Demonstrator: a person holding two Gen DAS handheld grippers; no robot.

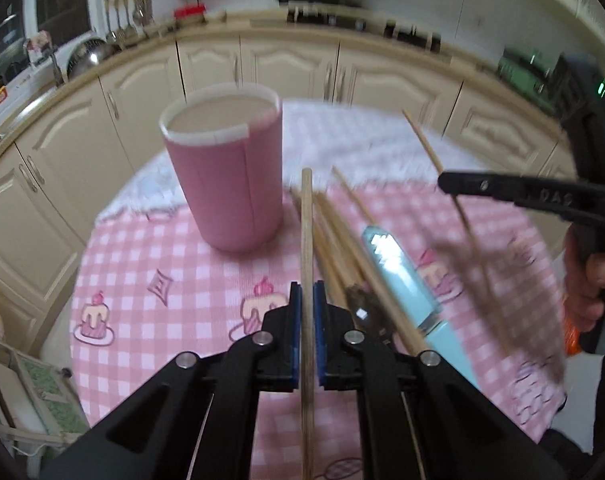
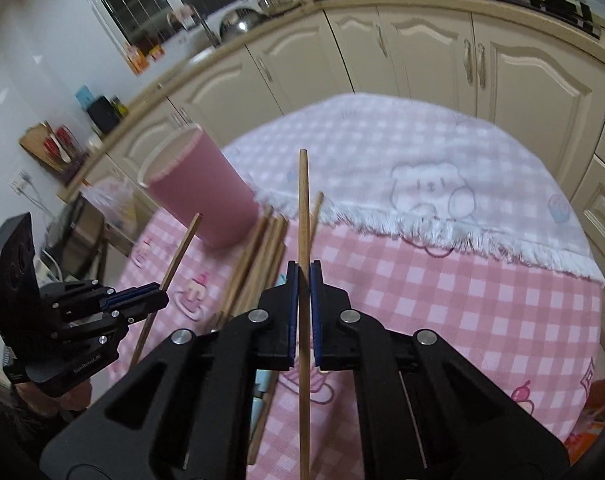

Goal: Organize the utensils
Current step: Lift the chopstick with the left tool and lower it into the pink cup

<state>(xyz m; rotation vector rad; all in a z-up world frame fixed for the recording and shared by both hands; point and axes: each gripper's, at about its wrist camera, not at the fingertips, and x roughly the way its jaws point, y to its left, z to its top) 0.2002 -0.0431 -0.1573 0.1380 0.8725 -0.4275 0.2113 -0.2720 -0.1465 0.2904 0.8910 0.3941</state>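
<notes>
My left gripper (image 1: pixel 307 292) is shut on a wooden chopstick (image 1: pixel 306 232) that points forward above the table. It also shows in the right wrist view (image 2: pixel 158 294) at the left, with its chopstick (image 2: pixel 182 248). My right gripper (image 2: pixel 304 272) is shut on another wooden chopstick (image 2: pixel 303 208); in the left wrist view it (image 1: pixel 446 182) comes in from the right with that chopstick (image 1: pixel 426 144). A pink cup (image 1: pixel 224 168) with a white rim stands upright ahead, and in the right wrist view the cup (image 2: pixel 200 188) is at the left. Several chopsticks (image 1: pixel 342 248) lie in a pile beside a light blue knife (image 1: pixel 398 264).
The table has a pink checked cloth (image 1: pixel 162 256) and a white towel (image 2: pixel 422 168) across its far part. Cream kitchen cabinets (image 1: pixel 286 68) and a counter with a sink and pots stand behind. A person's hand (image 1: pixel 590 280) is at the right edge.
</notes>
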